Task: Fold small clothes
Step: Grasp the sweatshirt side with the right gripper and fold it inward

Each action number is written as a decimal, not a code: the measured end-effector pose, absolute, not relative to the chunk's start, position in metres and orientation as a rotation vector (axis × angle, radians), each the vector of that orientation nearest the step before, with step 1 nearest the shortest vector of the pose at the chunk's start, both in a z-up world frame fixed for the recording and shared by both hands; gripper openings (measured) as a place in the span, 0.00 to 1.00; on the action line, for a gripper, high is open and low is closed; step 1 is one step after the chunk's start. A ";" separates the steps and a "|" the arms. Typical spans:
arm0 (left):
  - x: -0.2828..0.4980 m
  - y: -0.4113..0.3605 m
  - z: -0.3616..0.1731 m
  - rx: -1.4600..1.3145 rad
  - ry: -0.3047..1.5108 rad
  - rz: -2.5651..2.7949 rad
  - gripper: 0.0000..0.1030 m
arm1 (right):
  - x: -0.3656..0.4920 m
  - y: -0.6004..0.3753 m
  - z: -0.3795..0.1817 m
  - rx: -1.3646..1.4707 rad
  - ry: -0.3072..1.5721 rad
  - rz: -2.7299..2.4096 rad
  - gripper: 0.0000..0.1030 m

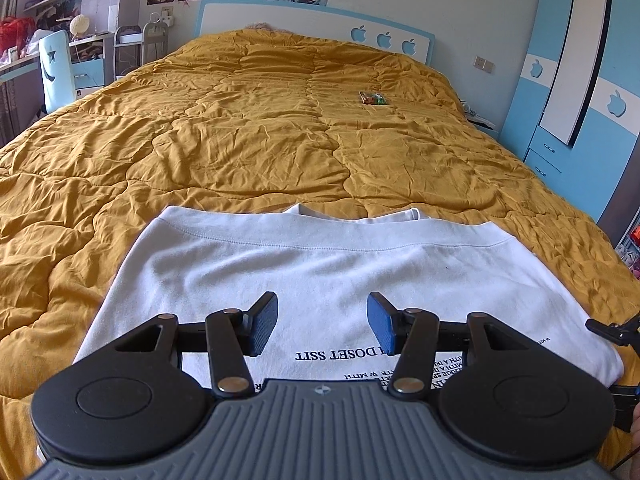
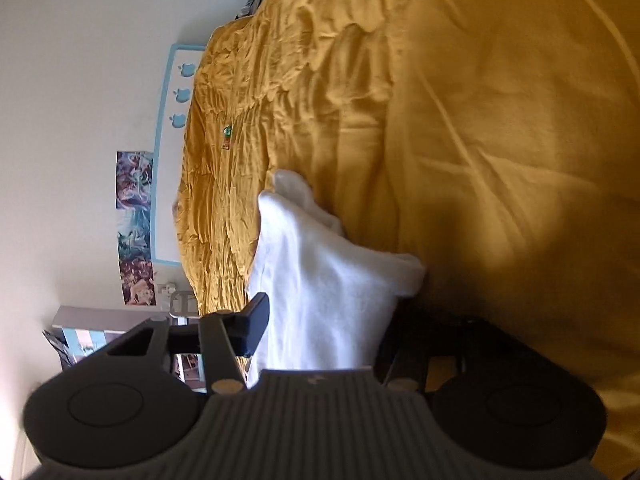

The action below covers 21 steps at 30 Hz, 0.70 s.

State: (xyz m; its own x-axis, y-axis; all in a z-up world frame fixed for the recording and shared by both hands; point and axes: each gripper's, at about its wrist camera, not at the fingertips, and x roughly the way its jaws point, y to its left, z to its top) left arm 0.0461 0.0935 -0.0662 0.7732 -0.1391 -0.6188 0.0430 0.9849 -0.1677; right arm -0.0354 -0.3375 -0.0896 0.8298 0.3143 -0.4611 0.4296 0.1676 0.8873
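Hovering your left hand-held gripper (image 1: 322, 322), jaws apart and empty, over the folded white T-shirt (image 1: 320, 264) on the bed (image 1: 240, 120), you are bracketing its edge with the right hand-held gripper (image 2: 320, 320); contact unclear, risking slippage.

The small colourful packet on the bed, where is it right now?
In the left wrist view the small colourful packet lies on the mustard quilt, far beyond the white T-shirt, right of centre near the headboard.
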 end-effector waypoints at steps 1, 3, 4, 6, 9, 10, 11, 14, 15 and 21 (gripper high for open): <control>0.046 0.095 -0.067 -0.154 0.684 -0.099 0.59 | -0.036 -0.338 -0.100 1.455 0.640 -0.107 0.32; 0.047 0.097 -0.068 -0.161 0.692 -0.107 0.59 | -0.037 -0.339 -0.103 1.468 0.636 -0.119 0.27; 0.047 0.097 -0.068 -0.163 0.693 -0.106 0.59 | -0.034 -0.338 -0.103 1.457 0.627 -0.103 0.28; 0.048 0.097 -0.069 -0.164 0.696 -0.101 0.59 | -0.033 -0.336 -0.097 1.428 0.616 -0.070 0.30; 0.048 0.098 -0.069 -0.166 0.702 -0.102 0.59 | -0.023 -0.329 -0.089 1.343 0.629 -0.011 0.41; 0.048 0.098 -0.069 -0.165 0.702 -0.104 0.59 | -0.021 -0.328 -0.089 1.339 0.629 0.004 0.50; 0.049 0.097 -0.070 -0.162 0.704 -0.104 0.59 | -0.016 -0.326 -0.091 1.339 0.627 0.011 0.51; 0.050 0.095 -0.071 -0.157 0.713 -0.107 0.59 | -0.005 -0.322 -0.098 1.291 0.671 -0.059 0.13; 0.049 0.095 -0.071 -0.154 0.715 -0.111 0.59 | -0.005 -0.322 -0.101 1.291 0.674 -0.065 0.13; 0.044 0.103 -0.066 -0.149 0.692 -0.089 0.59 | -0.001 -0.310 -0.076 1.131 0.608 -0.044 0.11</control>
